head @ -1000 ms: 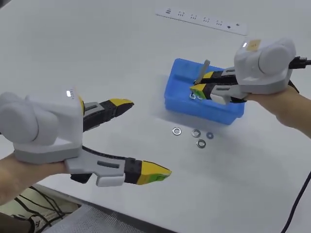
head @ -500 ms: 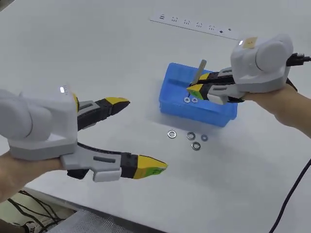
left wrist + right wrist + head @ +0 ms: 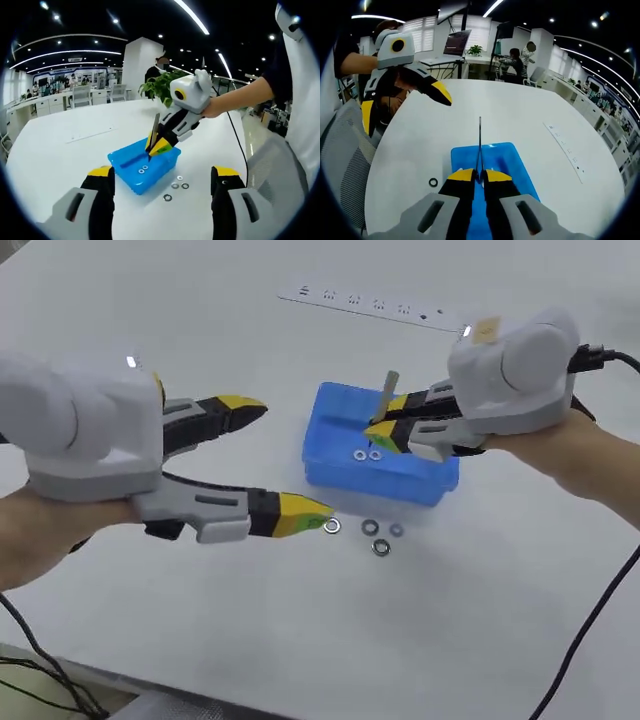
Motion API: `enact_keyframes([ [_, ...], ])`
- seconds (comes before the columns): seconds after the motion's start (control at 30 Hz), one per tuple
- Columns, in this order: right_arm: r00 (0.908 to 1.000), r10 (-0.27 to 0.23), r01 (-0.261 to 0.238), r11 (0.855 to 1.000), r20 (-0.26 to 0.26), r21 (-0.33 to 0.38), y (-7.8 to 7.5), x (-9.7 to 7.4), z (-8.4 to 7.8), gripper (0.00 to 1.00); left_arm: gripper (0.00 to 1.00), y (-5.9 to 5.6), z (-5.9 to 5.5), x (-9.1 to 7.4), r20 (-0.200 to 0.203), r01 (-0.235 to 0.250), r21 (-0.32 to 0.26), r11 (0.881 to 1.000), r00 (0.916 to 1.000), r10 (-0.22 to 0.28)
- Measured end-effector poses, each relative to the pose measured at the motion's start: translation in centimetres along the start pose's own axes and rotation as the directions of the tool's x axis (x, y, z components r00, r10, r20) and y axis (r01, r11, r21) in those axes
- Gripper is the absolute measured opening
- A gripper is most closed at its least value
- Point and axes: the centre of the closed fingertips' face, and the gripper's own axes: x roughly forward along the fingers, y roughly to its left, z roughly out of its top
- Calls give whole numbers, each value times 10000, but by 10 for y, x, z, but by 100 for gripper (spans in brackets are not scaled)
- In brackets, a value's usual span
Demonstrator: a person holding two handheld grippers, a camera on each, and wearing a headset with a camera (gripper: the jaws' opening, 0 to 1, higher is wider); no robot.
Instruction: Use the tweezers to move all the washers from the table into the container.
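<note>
A blue container (image 3: 330, 465) sits mid-table with two washers (image 3: 367, 454) inside. Several more washers (image 3: 381, 547) lie on the white table just in front of it, also seen as washers (image 3: 175, 185) from the left gripper view. My right gripper (image 3: 378, 430) hovers over the container, shut on grey tweezers (image 3: 388, 388) whose tips point down into it. Those tweezers (image 3: 480, 142) run straight ahead between the shut jaws. My left gripper (image 3: 280, 458) stands open and holds nothing, its lower jaw tip right beside the nearest loose washer (image 3: 331, 526).
A white power strip (image 3: 370, 308) lies at the back of the table. A black cable (image 3: 590, 620) trails off the right gripper. One washer (image 3: 433, 182) lies left of the container (image 3: 505, 160) in the right gripper view.
The head camera has shifted. My open left gripper has moved forward, close to the loose washers. The right gripper stays over the container with the tweezers.
</note>
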Motion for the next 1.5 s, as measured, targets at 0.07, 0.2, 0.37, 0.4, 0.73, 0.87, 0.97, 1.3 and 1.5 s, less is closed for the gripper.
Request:
enact_keyframes([
  [0.07,10000,26,-26,10000,19,-42,1,-1,1,8,77,8,2,7,-221,-112,556,9984,9997,125],
  [0.2,10000,80,-80,9998,-6,-182,4,-3,1,8,71,9,13,22,-185,238,750,9969,9996,-224],
  [0.37,9997,151,-160,9988,-189,-462,8,-3,-1,8,45,3,29,41,-36,914,1081,9899,9958,-915],
  [0.4,9994,169,-187,9979,-287,-627,9,-2,-3,8,45,2,29,45,-137,1034,1080,9888,9946,-1025],
  [0.73,9986,420,-451,9932,-313,-1076,17,1,1,8,25,-4,34,64,-502,1930,1727,9659,9811,-1871],
  [0.87,9984,469,-502,9923,-313,-1130,17,2,1,8,21,-7,39,64,-397,2107,1967,9576,9775,-2069],
  [0.97,9981,508,-545,9912,-337,-1206,18,3,0,8,13,-8,40,63,-434,2307,2264,9463,9730,-2269],
  [1.3,9968,695,-749,9842,-391,-1603,22,3,0,8,6,-15,37,57,-1098,2931,3534,8884,9561,-2717],
  [1.5,9975,658,-693,9850,-272,-1582,22,0,2,10,5,-14,41,55,-1000,2813,3738,8838,9596,-2631],
])
